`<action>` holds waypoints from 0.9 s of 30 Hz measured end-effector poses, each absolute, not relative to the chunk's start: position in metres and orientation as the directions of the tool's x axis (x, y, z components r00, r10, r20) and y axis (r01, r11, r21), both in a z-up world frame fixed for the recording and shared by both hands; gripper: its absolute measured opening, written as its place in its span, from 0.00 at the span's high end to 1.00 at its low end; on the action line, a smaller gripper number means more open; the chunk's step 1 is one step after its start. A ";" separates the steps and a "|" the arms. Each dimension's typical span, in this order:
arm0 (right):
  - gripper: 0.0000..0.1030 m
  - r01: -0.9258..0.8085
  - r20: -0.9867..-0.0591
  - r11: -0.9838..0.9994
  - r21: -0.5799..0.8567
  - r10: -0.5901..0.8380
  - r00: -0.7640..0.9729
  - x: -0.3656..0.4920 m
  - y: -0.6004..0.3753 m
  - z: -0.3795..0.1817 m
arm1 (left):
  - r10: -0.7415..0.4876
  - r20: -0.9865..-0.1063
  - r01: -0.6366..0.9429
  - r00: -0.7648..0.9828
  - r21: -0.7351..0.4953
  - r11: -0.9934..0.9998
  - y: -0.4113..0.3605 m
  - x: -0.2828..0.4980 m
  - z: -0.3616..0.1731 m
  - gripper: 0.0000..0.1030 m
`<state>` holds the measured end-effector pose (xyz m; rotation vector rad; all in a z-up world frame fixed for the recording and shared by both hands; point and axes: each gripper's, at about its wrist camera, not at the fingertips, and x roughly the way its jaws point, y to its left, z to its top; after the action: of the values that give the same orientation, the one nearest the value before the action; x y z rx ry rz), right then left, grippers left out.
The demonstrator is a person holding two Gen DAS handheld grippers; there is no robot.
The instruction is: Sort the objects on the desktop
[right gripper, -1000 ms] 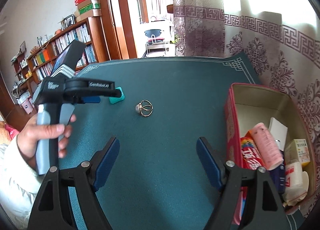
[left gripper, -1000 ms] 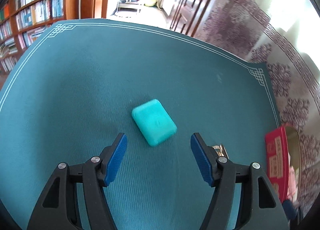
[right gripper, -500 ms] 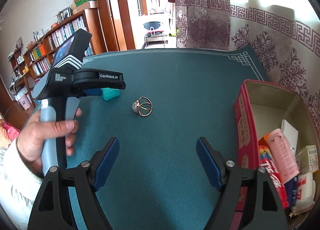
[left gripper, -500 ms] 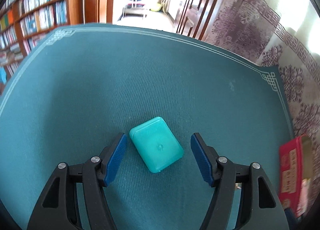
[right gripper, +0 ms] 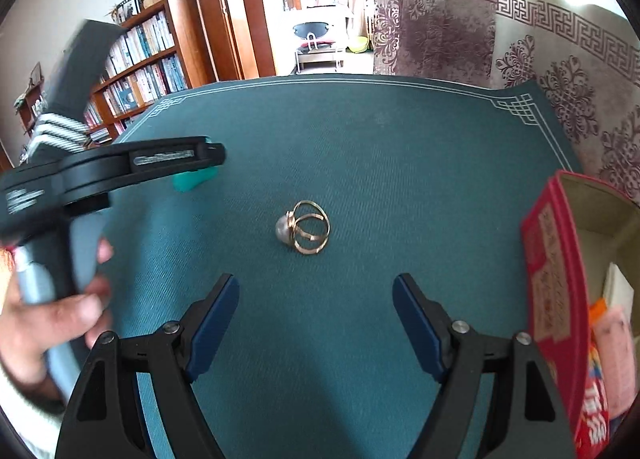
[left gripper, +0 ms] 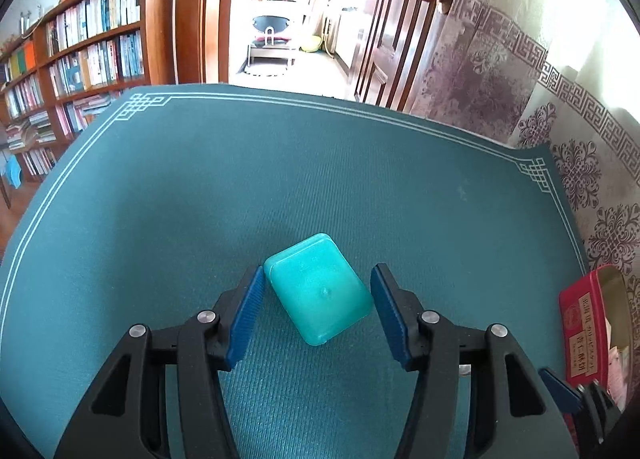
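The small turquoise plastic case with rounded corners [left gripper: 318, 287] lies flat on the teal mat-covered surface [left gripper: 280, 179], turned at a slant, right between the blue-padded fingers of the left claw [left gripper: 318, 313]. The jaws are closing on it now: the left pad sits just at the case's near-left corner and the right pad just at its right edge, but a firm press on it is not clear, so no grasp to call. From the right wrist view, that same case shows only as a sliver of turquoise [right gripper: 192, 180] at ten o'clock, peeking out under the black body of the left claw, with a person's hand [right gripper: 52, 319] wrapped round its grey handle.

Over to the right claw [right gripper: 316, 323]: released, jaws standing wide with nothing between them, hanging over bare mat. Just beyond it, toward twelve o'clock, lies a gold wire ring with a pale pearl-like bead [right gripper: 304, 228], resting on the mat and apart from both pads.

Out at three o'clock, the red rectangular tin box with printed characters [right gripper: 556, 259] stands open at the mat's right edge, with packets and small cartons inside; in the left wrist view its red wall [left gripper: 576, 323] shows at four o'clock. Behind the surface, a wooden bookshelf packed with books [left gripper: 80, 55] at ten o'clock, and a patterned curtain [left gripper: 500, 79] at two o'clock.
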<state>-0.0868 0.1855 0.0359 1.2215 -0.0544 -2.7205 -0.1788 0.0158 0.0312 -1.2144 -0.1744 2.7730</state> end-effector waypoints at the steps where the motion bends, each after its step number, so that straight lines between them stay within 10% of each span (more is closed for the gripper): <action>1: 0.20 0.122 -0.744 -0.987 0.101 -0.156 -0.650 -0.092 0.186 0.034 | 0.148 -0.723 -0.055 -0.675 -0.151 -0.987 0.015 -0.179 0.032 0.44; 9: 0.23 0.093 -0.763 -0.989 0.113 -0.147 -0.629 -0.126 0.184 0.023 | 0.165 -0.724 -0.036 -0.670 -0.191 -0.981 0.009 -0.180 0.033 0.44; 17: 0.60 0.136 -0.757 -0.990 0.022 -0.105 -0.645 -0.134 0.163 0.022 | 0.177 -0.729 -0.040 -0.661 -0.201 -0.979 0.010 -0.180 0.033 0.43; 27: 0.60 0.145 -0.745 -0.987 0.065 -0.145 -0.652 -0.105 0.168 0.032 | 0.193 -0.718 -0.062 -0.669 -0.205 -0.977 0.016 -0.175 0.040 0.44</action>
<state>-0.1051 0.1679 0.0323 1.2254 0.0003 -2.7180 -0.1749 0.0163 0.0398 -1.2063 -0.2466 2.7375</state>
